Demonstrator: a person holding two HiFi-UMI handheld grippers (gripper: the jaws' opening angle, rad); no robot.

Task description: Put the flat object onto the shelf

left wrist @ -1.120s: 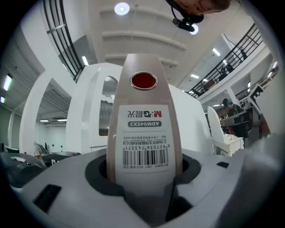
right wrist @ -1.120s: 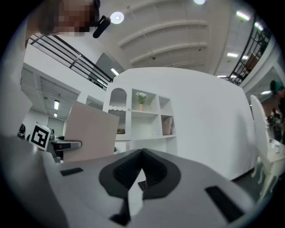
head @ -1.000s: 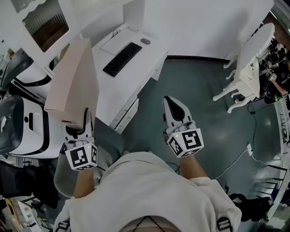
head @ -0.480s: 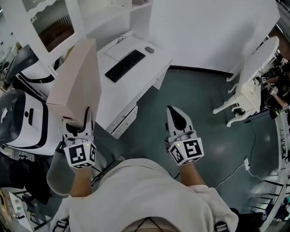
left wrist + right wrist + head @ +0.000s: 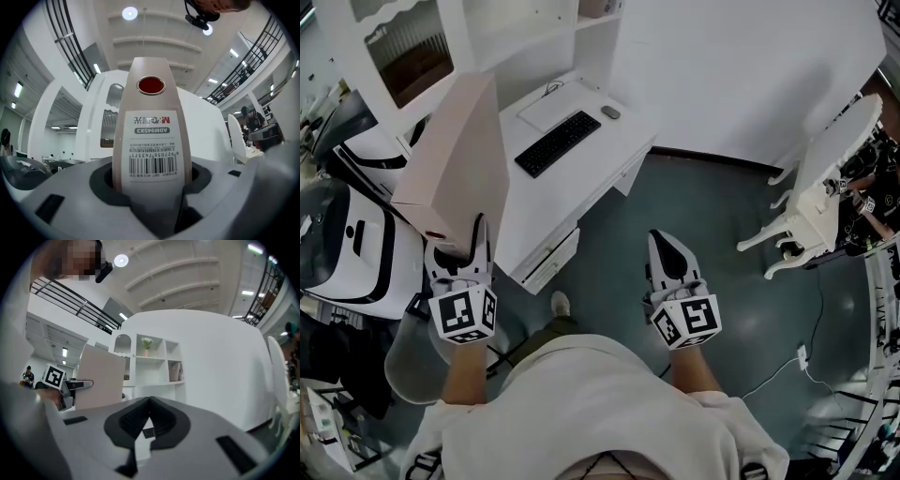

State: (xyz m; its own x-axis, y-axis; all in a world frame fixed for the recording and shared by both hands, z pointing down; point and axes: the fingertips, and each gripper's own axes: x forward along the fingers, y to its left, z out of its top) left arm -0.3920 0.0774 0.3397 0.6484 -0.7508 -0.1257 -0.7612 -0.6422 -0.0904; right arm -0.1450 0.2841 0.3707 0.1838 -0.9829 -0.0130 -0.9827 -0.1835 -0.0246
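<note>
The flat object is a tall, thin pale-pink box (image 5: 455,159) with a barcode label and a red dot on its narrow edge (image 5: 152,126). It stands upright in my left gripper (image 5: 457,248), whose jaws are shut on its lower edge (image 5: 152,180). The white shelf unit (image 5: 534,28) rises behind the desk; in the right gripper view its open compartments (image 5: 150,364) hold a small plant and some items. My right gripper (image 5: 666,246) hovers over the floor at the right, jaws shut with nothing between them (image 5: 149,416). That view also shows the box (image 5: 99,376) at the left.
A white desk (image 5: 609,150) with a black keyboard (image 5: 556,131) and a mouse (image 5: 610,112) stands below the shelf. White ornate chairs (image 5: 825,169) stand at the right. A white machine (image 5: 347,234) sits at the left. A cable (image 5: 787,361) runs over the grey-green floor.
Both grippers and the box have moved forward toward the desk and shelf. The person has stepped ahead; a shoe now shows below the desk's edge.
</note>
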